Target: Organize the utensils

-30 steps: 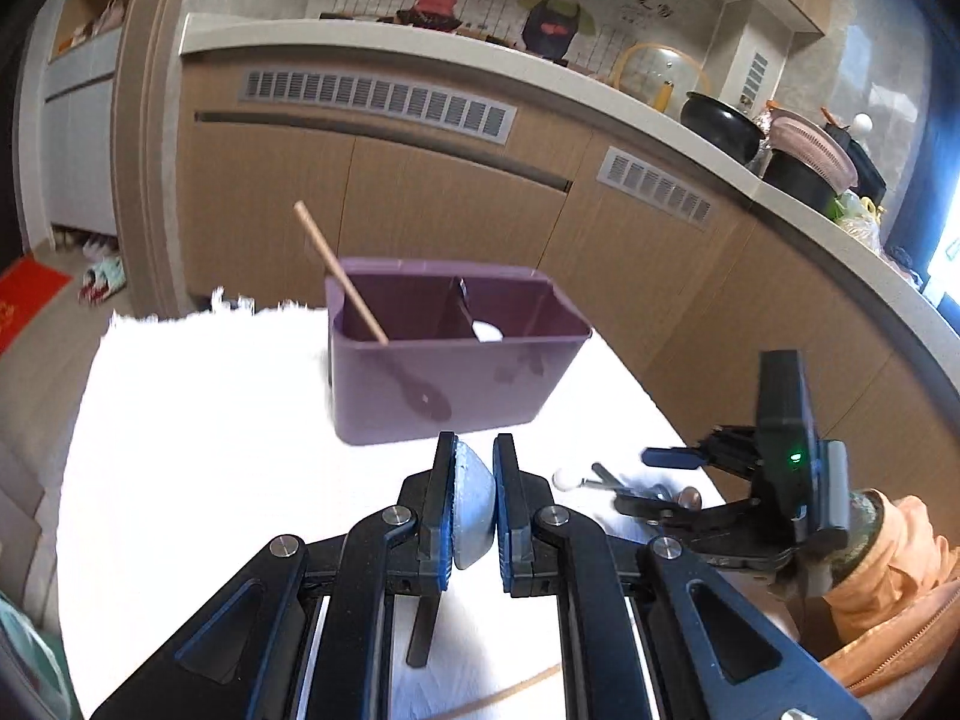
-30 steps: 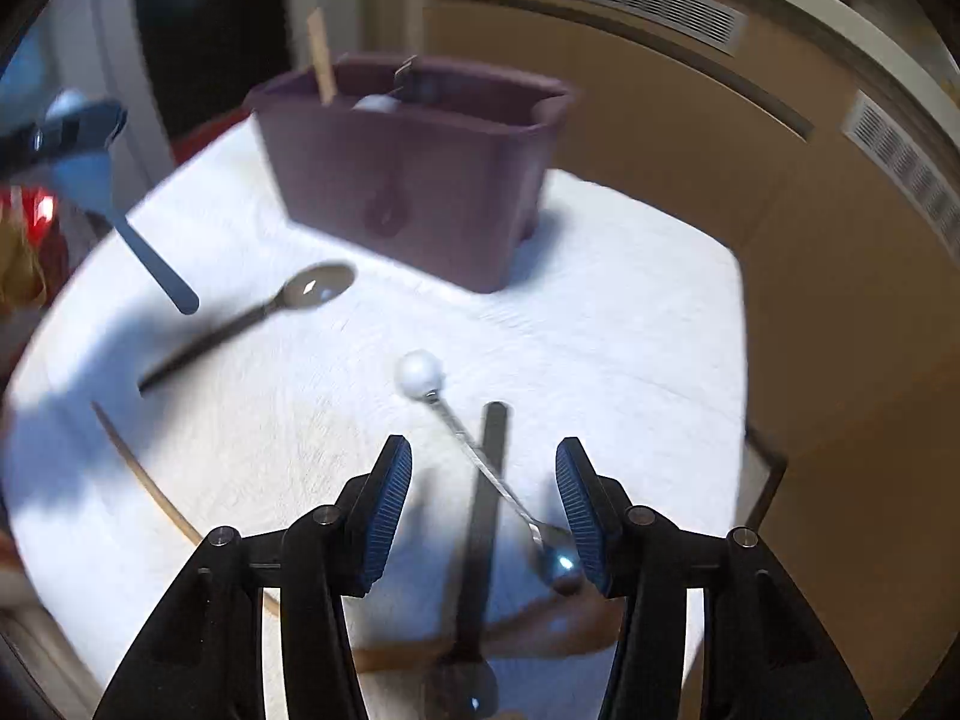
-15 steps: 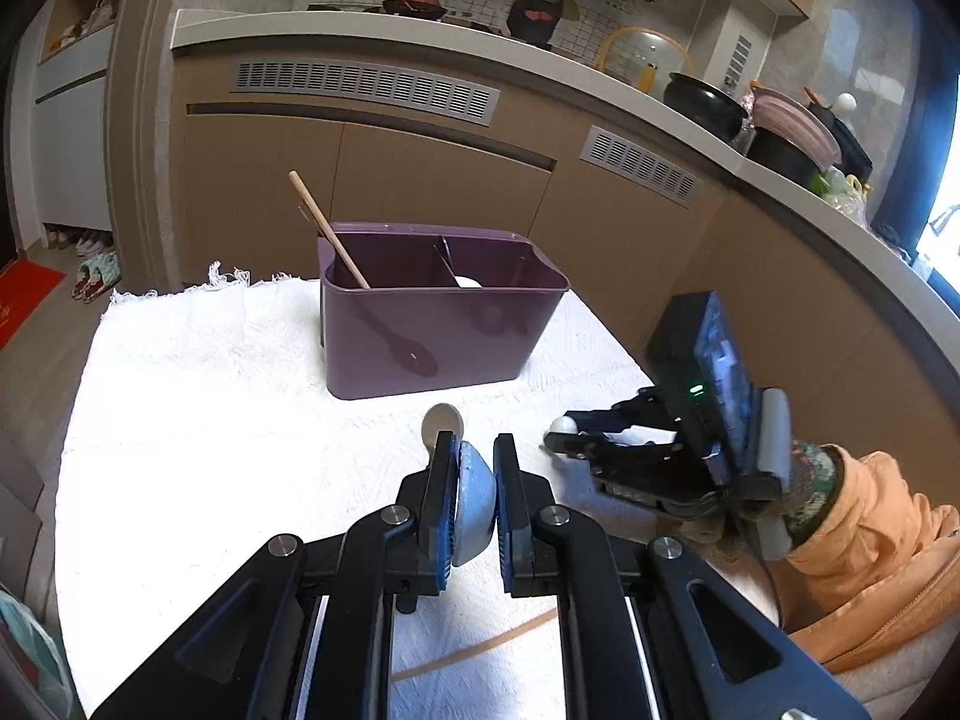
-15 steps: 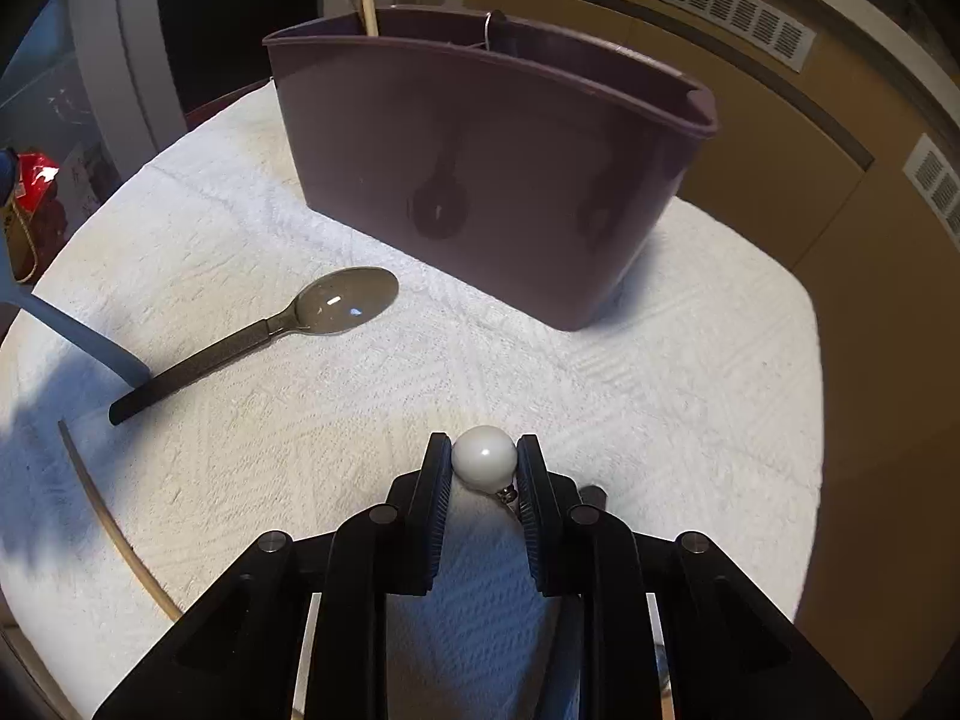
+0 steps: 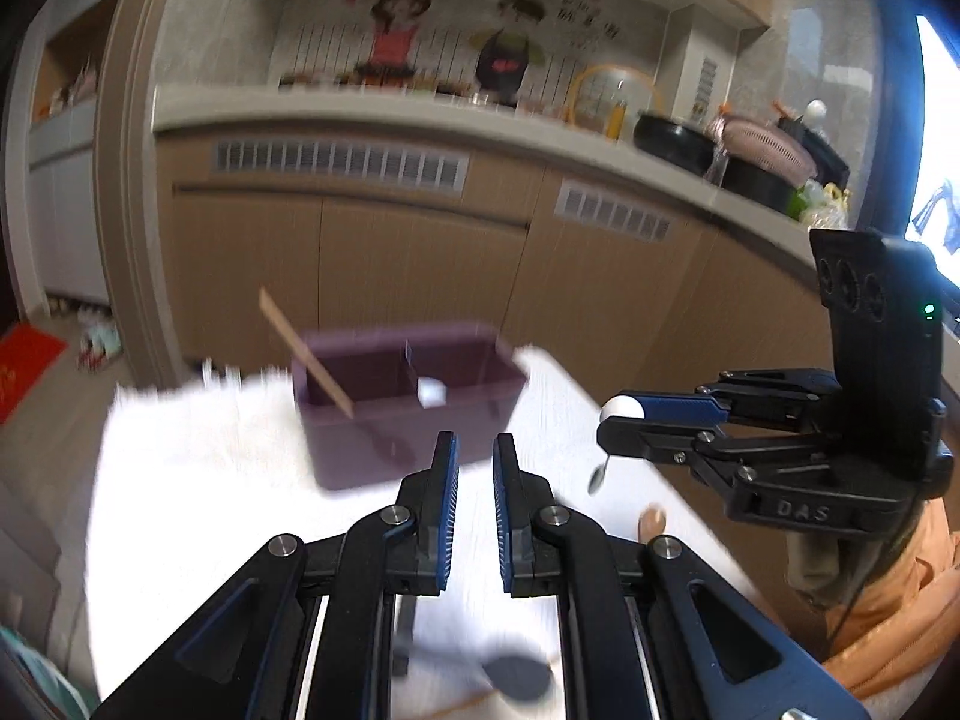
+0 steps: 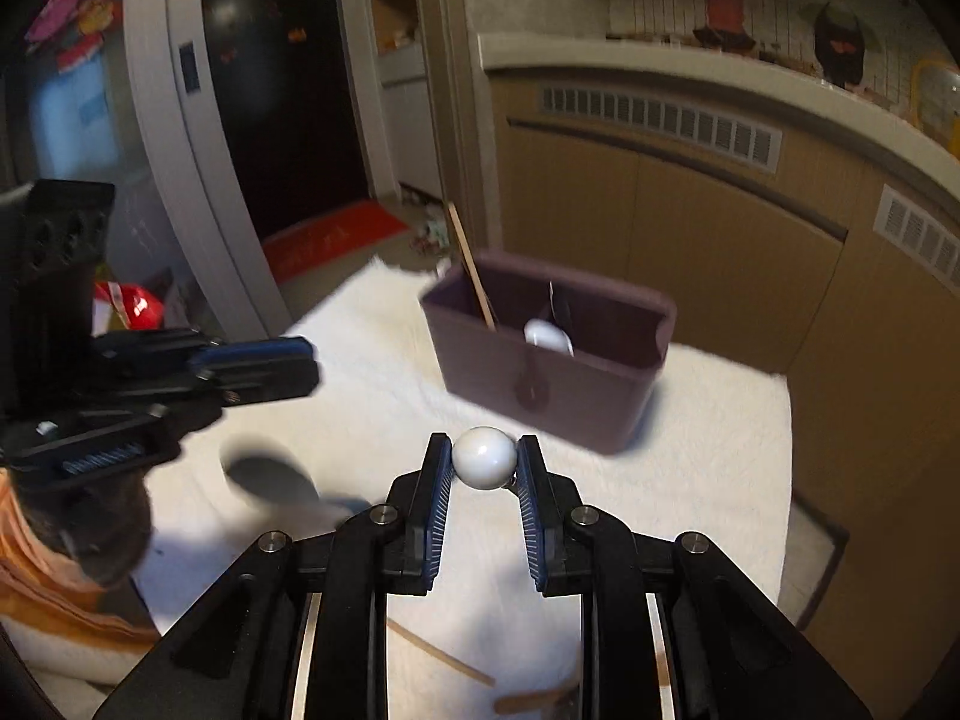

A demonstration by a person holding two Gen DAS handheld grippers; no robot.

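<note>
Nearest, the right gripper has its two blue-padded fingers clamped on the white ball end of a thin metal stirring spoon, held up off the white towel. From the left wrist camera the same spoon's small bowl hangs below that gripper, clear of the cloth. The left gripper holds nothing, its fingers parted by a narrow gap. Under it a dark-bowled spoon lies on the towel at the near edge, blurred, with a thin wooden stick lying close by. A little farther, just right of the left gripper, a wooden spoon tip rests on the cloth. Beyond both grippers, toward the far side of the towel, stands the purple utensil caddy. A flat wooden stick leans in its left compartment, and a white spoon rests against the middle divider. Behind the table run brown cabinets under a pale countertop, with black pots on it at far right.
</note>
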